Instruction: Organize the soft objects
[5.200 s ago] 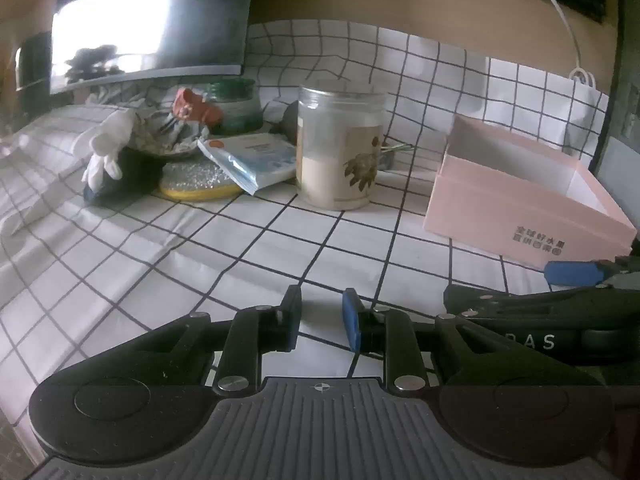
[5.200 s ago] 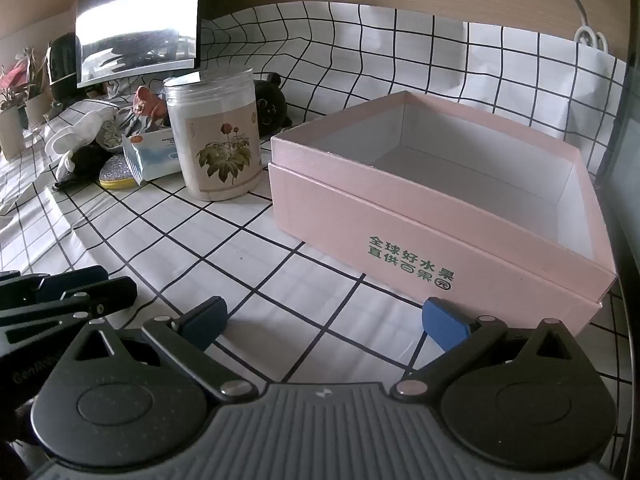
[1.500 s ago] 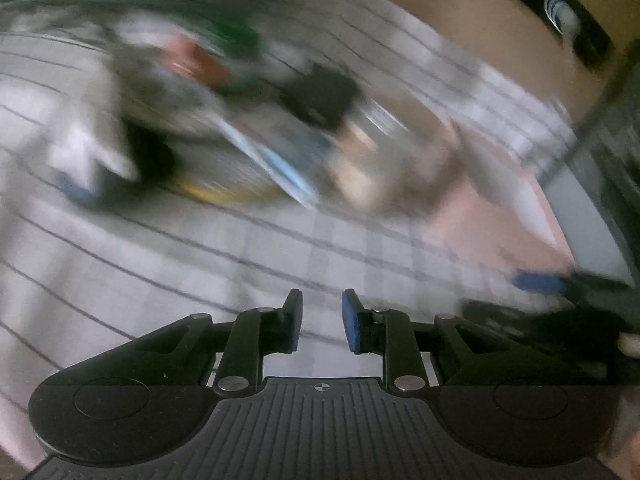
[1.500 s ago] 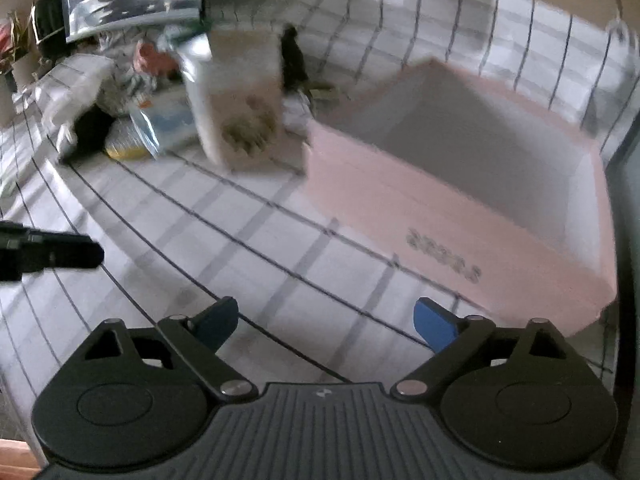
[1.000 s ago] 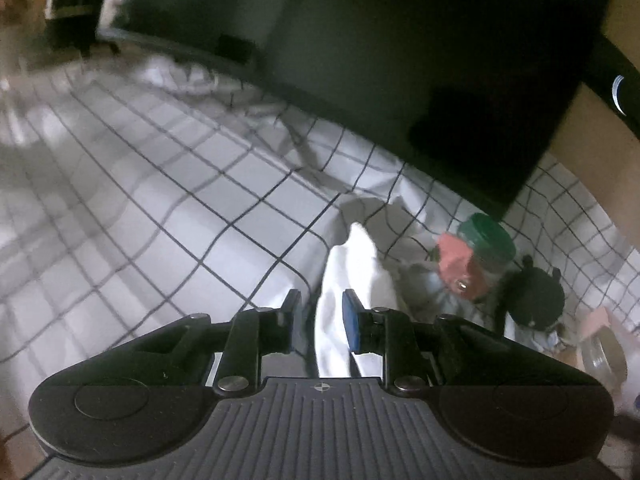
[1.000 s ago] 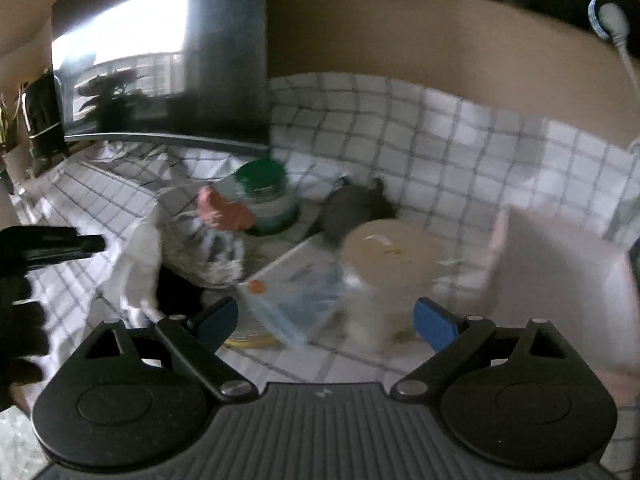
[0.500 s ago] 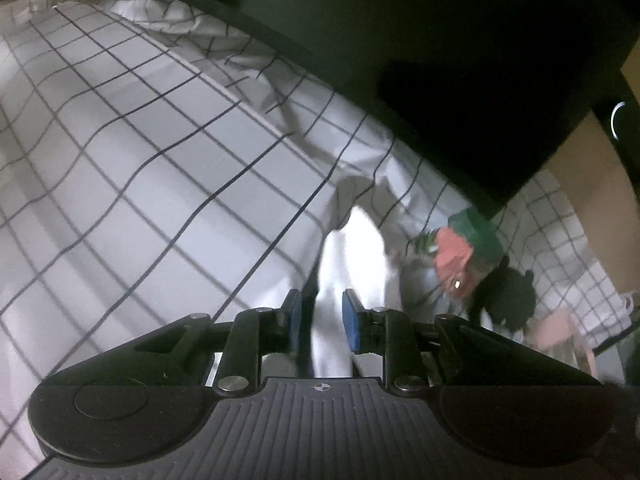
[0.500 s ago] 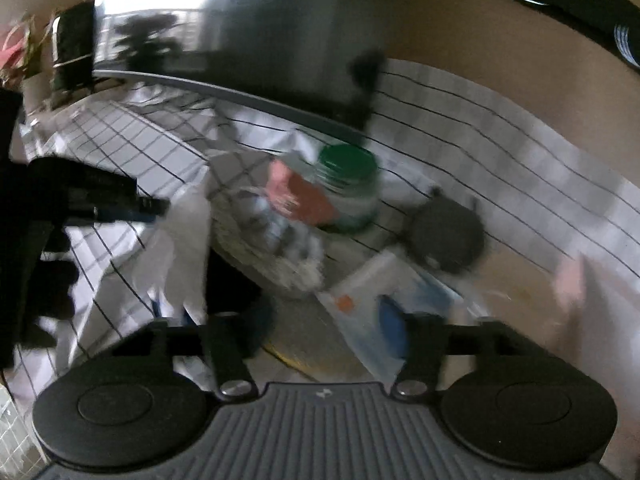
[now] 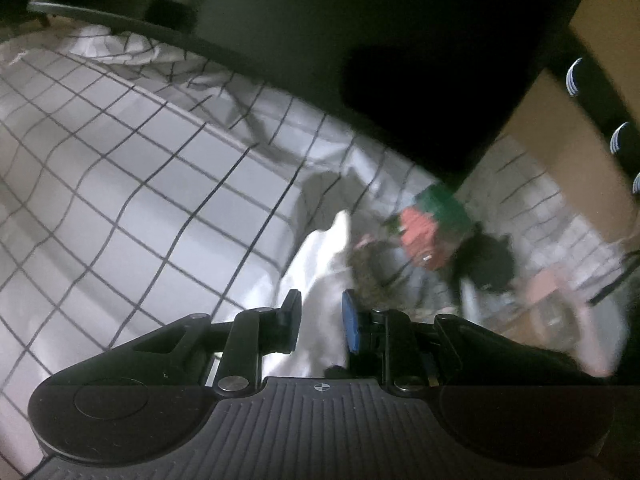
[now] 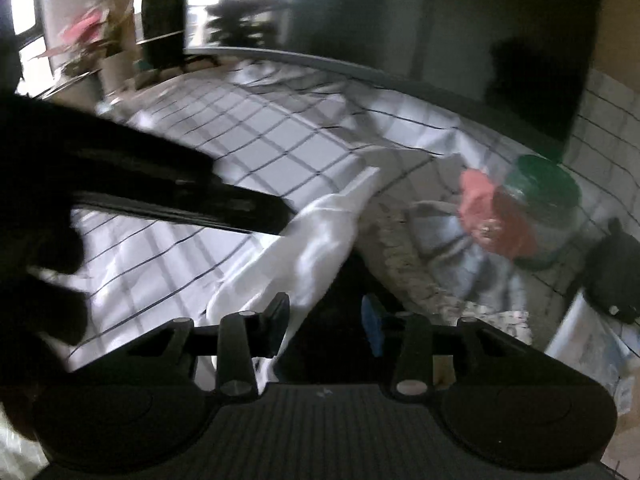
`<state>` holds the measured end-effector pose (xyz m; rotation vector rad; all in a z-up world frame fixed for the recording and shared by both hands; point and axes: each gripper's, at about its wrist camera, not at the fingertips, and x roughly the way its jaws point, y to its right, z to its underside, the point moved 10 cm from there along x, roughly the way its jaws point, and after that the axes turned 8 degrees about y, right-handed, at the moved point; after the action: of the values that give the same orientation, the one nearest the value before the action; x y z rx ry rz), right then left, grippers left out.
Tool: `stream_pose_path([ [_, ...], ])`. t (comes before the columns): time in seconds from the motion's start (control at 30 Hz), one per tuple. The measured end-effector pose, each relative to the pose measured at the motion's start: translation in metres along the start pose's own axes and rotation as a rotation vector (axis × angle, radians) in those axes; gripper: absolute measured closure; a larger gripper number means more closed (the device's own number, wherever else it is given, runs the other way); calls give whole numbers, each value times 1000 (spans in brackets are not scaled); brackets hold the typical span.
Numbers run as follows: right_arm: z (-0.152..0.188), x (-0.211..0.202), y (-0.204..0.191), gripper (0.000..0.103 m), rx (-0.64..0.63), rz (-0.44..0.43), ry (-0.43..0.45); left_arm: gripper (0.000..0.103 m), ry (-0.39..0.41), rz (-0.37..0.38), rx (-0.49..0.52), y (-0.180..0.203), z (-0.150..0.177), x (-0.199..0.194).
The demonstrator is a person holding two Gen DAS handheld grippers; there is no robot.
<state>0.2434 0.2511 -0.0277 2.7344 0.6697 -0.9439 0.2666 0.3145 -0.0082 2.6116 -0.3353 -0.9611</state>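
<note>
A white soft cloth (image 9: 320, 280) lies on the checked tablecloth, and its lower part passes between the fingers of my left gripper (image 9: 320, 322), whose narrow jaws close on it. In the right wrist view the same white cloth (image 10: 316, 240) runs down to my right gripper (image 10: 326, 326), which is partly closed with its left pad against the cloth and a dark object between the jaws; whether it grips is unclear. A grey patterned soft bundle (image 10: 444, 248) with a red-orange piece (image 10: 494, 216) sits just right of the cloth.
A green-lidded jar (image 10: 548, 196) stands behind the bundle. A black round object (image 10: 616, 268) and a blue-white packet (image 10: 588, 340) lie to the right. A dark screen (image 10: 440, 24) stands at the back. The left gripper's arm (image 10: 140, 180) crosses the right wrist view.
Both grippers have moved from the pink box to the pile of soft things at the left. The right gripper's jaws have narrowed. The left gripper now has the white cloth between its fingers.
</note>
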Motion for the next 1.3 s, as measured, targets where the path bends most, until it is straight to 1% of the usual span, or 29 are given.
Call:
stream_pose_path([
  [0.03, 2, -2, 0, 63, -10, -4, -2, 78, -9, -34, 25, -1, 4, 4],
  [0.1, 5, -6, 4, 63, 0, -5, -10, 76, -23, -136, 111, -5, 10, 14],
  [0.17, 8, -14, 10, 63, -2, 3, -9, 76, -17, -205, 192, -8, 14, 19],
  [0.2, 10, -19, 13, 63, -8, 9, -7, 75, -18, -221, 202, -10, 16, 21],
  [0.27, 15, -26, 20, 63, -18, 24, -8, 68, -16, -200, 156, -12, 17, 22],
  [0.3, 19, -27, 25, 63, -12, 28, -18, 69, 2, -162, 105, -13, 14, 19],
  [0.4, 30, -24, 38, 63, 36, 34, -53, 69, 64, -7, -83, -11, -2, 7],
  [0.43, 33, -22, 40, 63, 48, 38, -63, 69, 78, 17, -109, -9, -6, 4],
  [0.47, 36, -20, 42, 63, 58, 38, -69, 69, 81, 30, -108, -6, -8, 3],
  [0.5, 37, -20, 42, 63, 65, 38, -68, 69, 69, 36, -84, -1, -7, 4],
  [0.53, 38, -23, 42, 63, 66, 38, -64, 69, 49, 31, -50, 4, -5, 7],
  [0.57, 38, -23, 40, 63, 61, 36, -61, 69, 21, 15, 8, 9, 1, 12],
  [0.63, 40, -26, 38, 63, 48, 30, -58, 69, -25, -51, 120, 14, 14, 21],
  [0.67, 40, -28, 36, 63, 41, 29, -56, 68, -47, -105, 189, 14, 21, 27],
  [0.73, 40, -31, 35, 63, 30, 27, -47, 69, -30, -166, 250, 12, 24, 31],
  [0.8, 40, -32, 34, 63, 21, 22, -46, 70, -35, -163, 223, 9, 25, 33],
  [0.87, 41, -33, 34, 62, 21, 17, -47, 72, -38, -144, 195, 6, 24, 38],
  [1.0, 43, -33, 35, 61, 31, 15, -40, 71, -29, -105, 170, 7, 22, 46],
  [1.1, 44, -34, 34, 60, 25, 16, -35, 72, -52, -69, 88, 2, 20, 48],
  [1.13, 44, -34, 33, 60, 25, 18, -34, 72, -67, -51, 53, -1, 19, 48],
  [1.2, 44, -36, 33, 59, 27, 14, -36, 73, -98, -20, 16, -2, 19, 47],
  [1.23, 44, -38, 32, 59, 22, 13, -36, 74, -108, -11, 11, -2, 18, 47],
  [1.3, 42, -42, 33, 59, 5, 23, -31, 79, -105, -13, 37, 1, 20, 45],
])
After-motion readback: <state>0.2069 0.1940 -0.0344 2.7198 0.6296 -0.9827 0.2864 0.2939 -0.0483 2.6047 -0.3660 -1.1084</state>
